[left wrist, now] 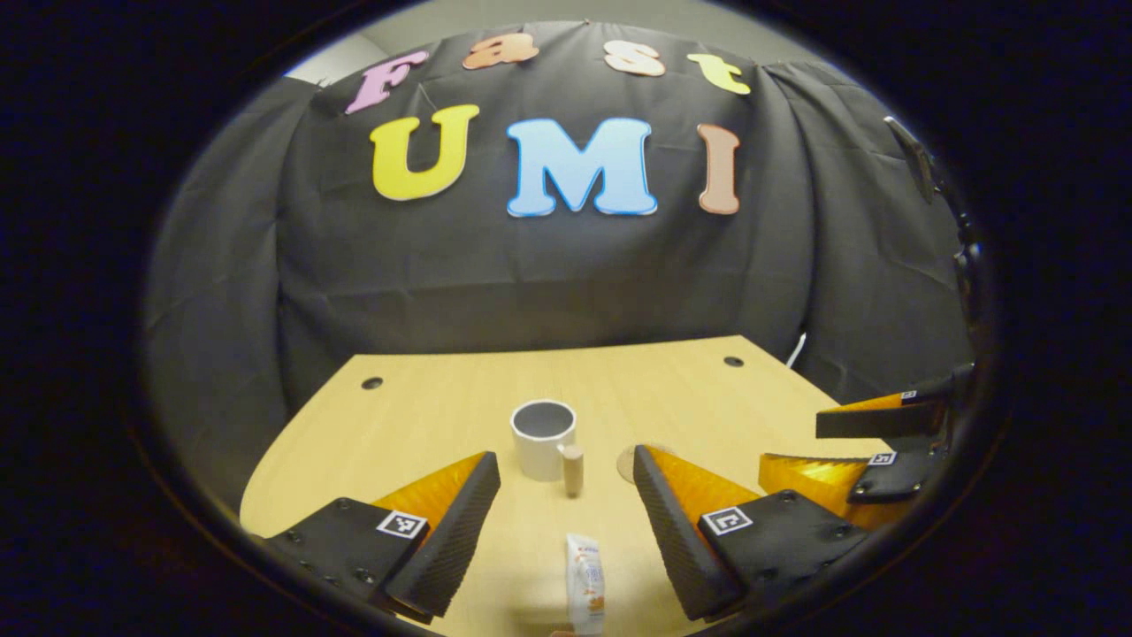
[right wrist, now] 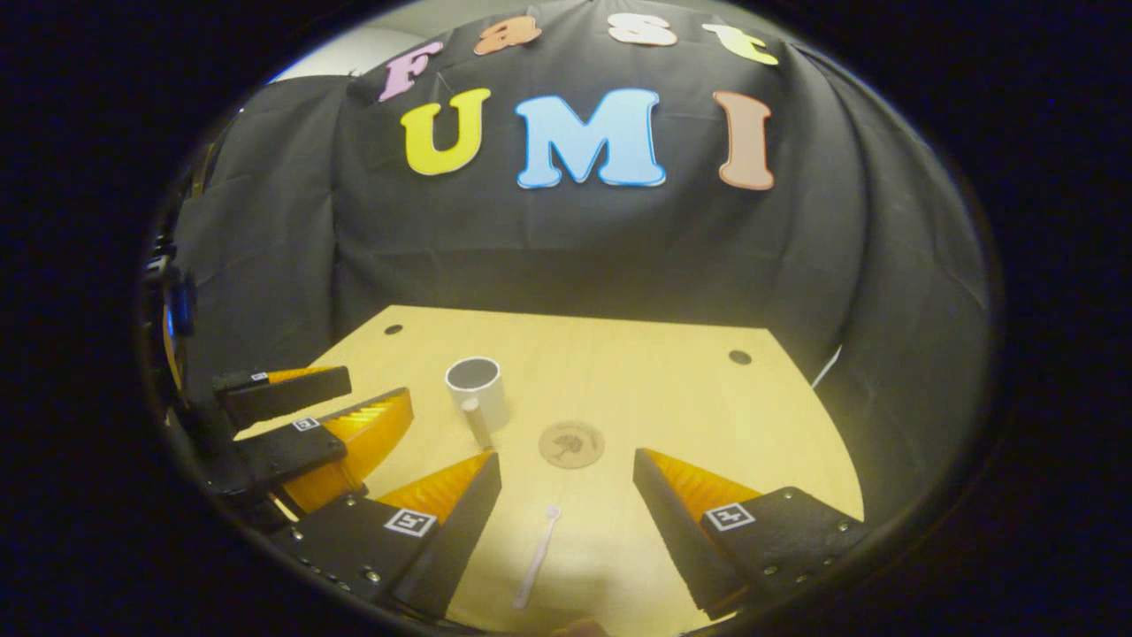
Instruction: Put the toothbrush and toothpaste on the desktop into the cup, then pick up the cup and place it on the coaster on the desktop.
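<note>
A white cup with a wooden handle stands on the light wooden desktop. In the left gripper view a white toothpaste tube lies between the fingers of my open left gripper, nearer than the cup. The round cork coaster lies right of the cup in the right gripper view. There a white toothbrush lies between the fingers of my open right gripper. The right gripper appears at the right of the left gripper view, and the left gripper at the left of the right gripper view.
The desktop has two dark cable holes near its far edge. Black cloth closes the booth behind and beside the desk. A white cable hangs past the desk's far right corner.
</note>
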